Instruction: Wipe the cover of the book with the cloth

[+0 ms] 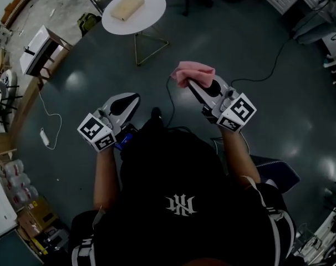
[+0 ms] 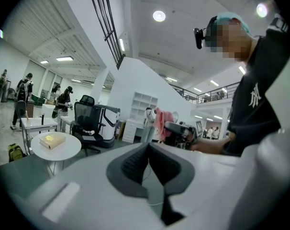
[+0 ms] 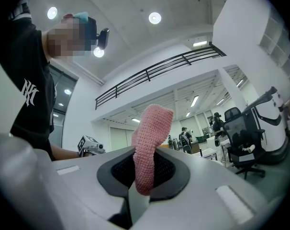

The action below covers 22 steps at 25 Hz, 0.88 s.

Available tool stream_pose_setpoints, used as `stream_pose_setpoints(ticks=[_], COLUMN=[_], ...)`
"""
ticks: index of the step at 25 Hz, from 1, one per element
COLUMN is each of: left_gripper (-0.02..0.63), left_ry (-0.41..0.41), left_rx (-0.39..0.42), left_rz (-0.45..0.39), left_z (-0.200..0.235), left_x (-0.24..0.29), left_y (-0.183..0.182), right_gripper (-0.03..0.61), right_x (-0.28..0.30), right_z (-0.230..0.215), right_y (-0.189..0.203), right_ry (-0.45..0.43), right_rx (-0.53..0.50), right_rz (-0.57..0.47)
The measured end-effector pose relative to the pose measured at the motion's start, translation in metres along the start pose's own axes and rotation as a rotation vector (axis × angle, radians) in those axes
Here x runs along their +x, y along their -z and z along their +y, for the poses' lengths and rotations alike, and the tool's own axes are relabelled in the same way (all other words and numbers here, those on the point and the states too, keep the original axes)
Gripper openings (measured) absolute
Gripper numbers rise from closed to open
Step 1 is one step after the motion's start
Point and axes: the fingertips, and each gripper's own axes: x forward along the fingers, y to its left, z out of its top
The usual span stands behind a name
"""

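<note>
Your right gripper [image 3: 144, 176] has its pads squeezed onto the pink cloth [image 3: 152, 138], which stands up out of the jaws in the right gripper view and bunches at the tip in the head view. Your left gripper [image 2: 149, 150] has its fingers pressed together on nothing.

From those fingertips, the book [image 1: 127, 7] lies toward the upper left of the head view, well apart from both grippers. It rests on the round white table [image 1: 151, 22], with its long axis running from lower left to upper right. The empty left gripper looks slightly nearer to it. The cloth-bearing right one sits further right, at centre frame, so I judge it must travel up and leftward to reach the cover.

Both forearms reach out from your torso at the bottom of the frame, and the grippers are held roughly level above open floor.
</note>
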Motion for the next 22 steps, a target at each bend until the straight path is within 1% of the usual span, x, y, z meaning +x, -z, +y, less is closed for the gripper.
stream_pose_setpoints(ticks=[3,6,9,15,22], left_gripper=[0.003,0.003,0.003,0.003,0.003], left_ry=[0.040,0.086,0.113,0.147,0.157], left_rx=[0.005,0.012,-0.001,-0.035,-0.064], left_rz=[0.008,0.005,-0.006,-0.013,-0.027], left_z=[0.000,0.000,0.011,0.050,0.116], left_x=[0.017,0.035,0.053,0.102,0.154], left_y=[0.002,0.001,0.000,-0.006,-0.022], right_gripper=[0.031,0.031,0.031,0.031,0.031], right_x=[-0.010,-0.019,-0.022,-0.011,0.025], right_z=[-0.013,-0.033,-0.051,-0.092,-0.158], right_y=[0.003,0.005,0.002,-0.008,-0.014], right_ry=[0.036,0.100,0.137,0.140,0.133], right_rx=[0.007,0.026,0.021,0.004,0.008], right_rz=[0.000,0.000,0.007,0.036,0.069])
